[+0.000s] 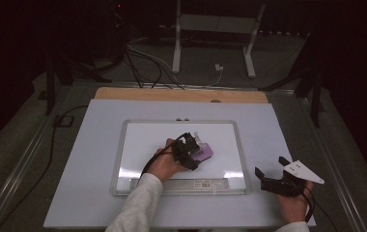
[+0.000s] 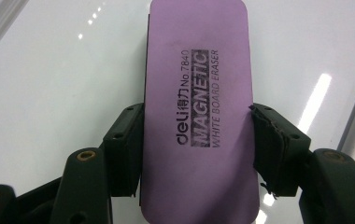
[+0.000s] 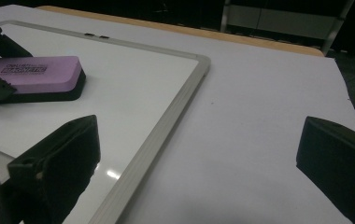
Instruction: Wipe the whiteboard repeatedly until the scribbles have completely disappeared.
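Note:
A purple magnetic whiteboard eraser (image 2: 197, 107) with a black base lies flat on the whiteboard (image 1: 143, 145). My left gripper (image 1: 190, 153) is shut on the eraser (image 1: 204, 152), one jaw against each long side. The eraser (image 3: 33, 73) also appears at the upper left of the right gripper view, with a left jaw at its end. My right gripper (image 1: 271, 169) rests on the table to the right of the board, open, with nothing between its jaws. The board's surface looks clean and white.
The whiteboard has a silver frame (image 3: 166, 126) and lies on a pale table top (image 1: 278, 125) with a wooden edge (image 1: 181, 94) at the back. Cables (image 1: 143, 65) and a white stand (image 1: 215, 29) lie on the floor beyond.

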`<state>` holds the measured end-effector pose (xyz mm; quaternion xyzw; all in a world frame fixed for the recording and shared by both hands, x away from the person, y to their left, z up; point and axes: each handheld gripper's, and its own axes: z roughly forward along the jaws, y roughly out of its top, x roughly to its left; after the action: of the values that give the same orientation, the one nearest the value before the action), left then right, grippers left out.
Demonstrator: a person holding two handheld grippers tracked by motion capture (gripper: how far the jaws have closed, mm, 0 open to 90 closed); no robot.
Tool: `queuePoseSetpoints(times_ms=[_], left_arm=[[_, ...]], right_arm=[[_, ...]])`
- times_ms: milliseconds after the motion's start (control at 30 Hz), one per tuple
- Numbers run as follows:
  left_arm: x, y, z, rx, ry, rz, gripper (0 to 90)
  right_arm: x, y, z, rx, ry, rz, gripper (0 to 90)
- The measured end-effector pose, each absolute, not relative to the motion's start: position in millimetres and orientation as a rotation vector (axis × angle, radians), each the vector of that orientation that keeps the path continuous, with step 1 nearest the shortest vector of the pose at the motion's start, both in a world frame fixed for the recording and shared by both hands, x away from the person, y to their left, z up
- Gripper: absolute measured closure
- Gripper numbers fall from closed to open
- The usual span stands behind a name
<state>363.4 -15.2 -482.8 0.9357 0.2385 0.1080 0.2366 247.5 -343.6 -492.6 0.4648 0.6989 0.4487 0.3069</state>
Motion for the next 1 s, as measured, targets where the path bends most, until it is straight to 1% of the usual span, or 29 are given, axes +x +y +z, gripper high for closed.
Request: queuePoseSetpoints(times_ms=[100,167,200,233,267,300,433,500,567,633,667,733,867,933,967,1000], left_arm=[[367.8,-12.7,-482.6,2.555,0.74,0.359,42.1],[367.5,-12.6,-482.4,2.556,0.737,0.358,42.1],[366.1,-12.6,-482.5,2.558,0.688,0.307,42.0],[364.0,-12.7,-483.2,2.559,0.617,0.217,42.1],[360.8,-14.0,-484.3,2.556,0.578,0.197,42.0],[361.2,-14.2,-483.8,2.559,0.598,0.199,42.0],[369.1,-10.5,-483.8,2.536,0.747,0.299,42.1],[370.9,-8.6,-483.4,2.536,0.786,0.35,42.1],[369.2,-9.2,-482.8,2.549,0.748,0.35,42.1],[365.0,-9.8,-484.1,2.552,0.625,0.223,42.1],[362.1,-11.2,-484.1,2.556,0.6,0.246,42.0],[363.0,-11.0,-484.1,2.556,0.609,0.228,42.1],[368.0,-10.4,-482.9,2.561,0.722,0.352,42.1],[367.1,-11.8,-482.0,2.575,0.702,0.367,42.1],[366.0,-11.7,-482.1,2.571,0.667,0.323,42.1],[364.8,-11.1,-482.7,2.565,0.607,0.221,42.1]], right_arm=[[246.6,-343.7,-492.0,1.227,1.846,1.188,0.0],[246.7,-344.4,-492.3,1.23,1.844,1.187,0.0],[246.9,-344.7,-492.4,1.232,1.845,1.187,0.0],[247.2,-344.7,-492.5,1.233,1.845,1.186,0.0],[247.3,-344.6,-492.6,1.232,1.846,1.186,0.0],[247.3,-344.4,-492.5,1.229,1.848,1.187,0.0],[246.7,-344.0,-492.1,1.227,1.845,1.186,0.0],[246.0,-344.2,-491.5,1.226,1.844,1.188,0.0],[246.5,-344.7,-492.2,1.233,1.844,1.187,0.0],[247.1,-344.6,-492.5,1.233,1.846,1.186,0.0],[247.3,-344.3,-492.5,1.228,1.848,1.186,0.0],[247.2,-343.5,-492.5,1.226,1.85,1.183,0.0],[246.5,-343.0,-492.0,1.226,1.847,1.186,0.0],[246.7,-343.3,-492.4,1.227,1.849,1.184,0.0],[246.9,-343.5,-492.5,1.228,1.85,1.184,0.0],[246.9,-343.5,-492.5,1.227,1.85,1.185,0.0]])
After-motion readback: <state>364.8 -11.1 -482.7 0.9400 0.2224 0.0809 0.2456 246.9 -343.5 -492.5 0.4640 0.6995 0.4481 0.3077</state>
